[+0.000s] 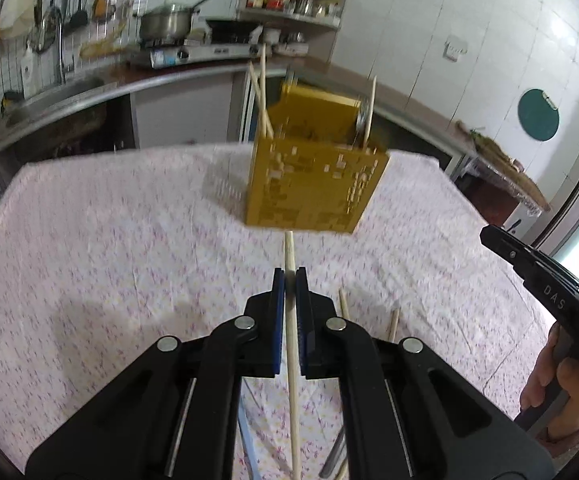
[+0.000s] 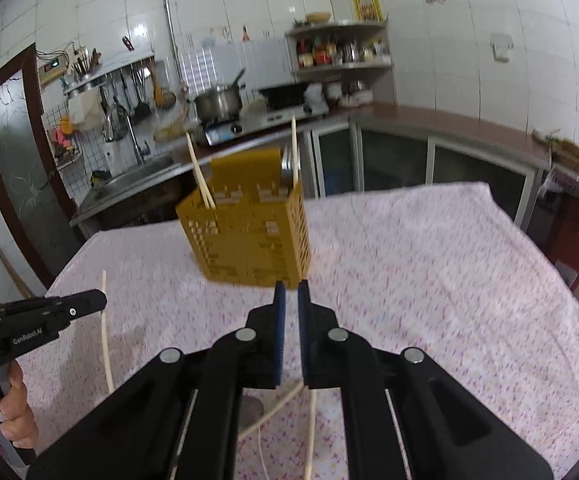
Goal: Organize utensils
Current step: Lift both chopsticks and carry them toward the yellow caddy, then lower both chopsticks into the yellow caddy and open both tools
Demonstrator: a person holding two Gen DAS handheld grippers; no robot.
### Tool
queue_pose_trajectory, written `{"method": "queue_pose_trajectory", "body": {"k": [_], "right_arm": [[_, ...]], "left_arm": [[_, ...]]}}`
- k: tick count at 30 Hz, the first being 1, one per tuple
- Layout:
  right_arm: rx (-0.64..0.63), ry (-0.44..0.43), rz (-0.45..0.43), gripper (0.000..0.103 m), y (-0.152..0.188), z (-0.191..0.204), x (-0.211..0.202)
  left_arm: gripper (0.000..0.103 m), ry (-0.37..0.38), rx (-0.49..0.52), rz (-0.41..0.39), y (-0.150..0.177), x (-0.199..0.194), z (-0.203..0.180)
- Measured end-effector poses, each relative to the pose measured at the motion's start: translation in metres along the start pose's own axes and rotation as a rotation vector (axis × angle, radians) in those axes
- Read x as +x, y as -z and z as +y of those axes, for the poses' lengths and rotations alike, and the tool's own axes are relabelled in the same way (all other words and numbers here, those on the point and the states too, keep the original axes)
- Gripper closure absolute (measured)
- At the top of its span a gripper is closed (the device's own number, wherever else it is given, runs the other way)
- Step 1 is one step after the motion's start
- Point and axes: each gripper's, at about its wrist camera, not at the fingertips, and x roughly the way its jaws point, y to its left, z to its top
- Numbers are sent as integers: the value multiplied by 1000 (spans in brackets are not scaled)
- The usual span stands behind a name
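Observation:
A yellow perforated utensil holder point(image 1: 313, 176) stands on the table with chopsticks point(image 1: 260, 96) and a metal utensil inside; it also shows in the right wrist view point(image 2: 249, 240). My left gripper point(image 1: 290, 280) is shut on a wooden chopstick point(image 1: 292, 360), held above the cloth just short of the holder. In the right wrist view the left gripper point(image 2: 89, 304) holds that chopstick point(image 2: 106, 340) at the left. My right gripper point(image 2: 291, 294) has its jaws nearly closed with nothing between them, near the holder's base.
The table has a pink floral cloth point(image 1: 109, 260). More chopsticks point(image 1: 392, 324) and utensils point(image 2: 309, 432) lie on it under the grippers. A kitchen counter with sink point(image 2: 137, 176), stove and pot point(image 2: 219, 102) runs behind the table.

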Motion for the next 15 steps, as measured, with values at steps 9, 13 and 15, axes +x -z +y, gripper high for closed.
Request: {"method": "queue_pose_trajectory", "body": {"k": [9, 13, 15], "right_arm": [[-10, 23, 89, 97, -2, -7, 22], [25, 16, 233, 95, 15, -20, 63], [22, 25, 301, 93, 26, -22, 83]], "left_arm": [[99, 20, 31, -67, -13, -8, -2], [99, 28, 28, -59, -13, -4, 0], [99, 28, 24, -53, -12, -1, 1]]}}
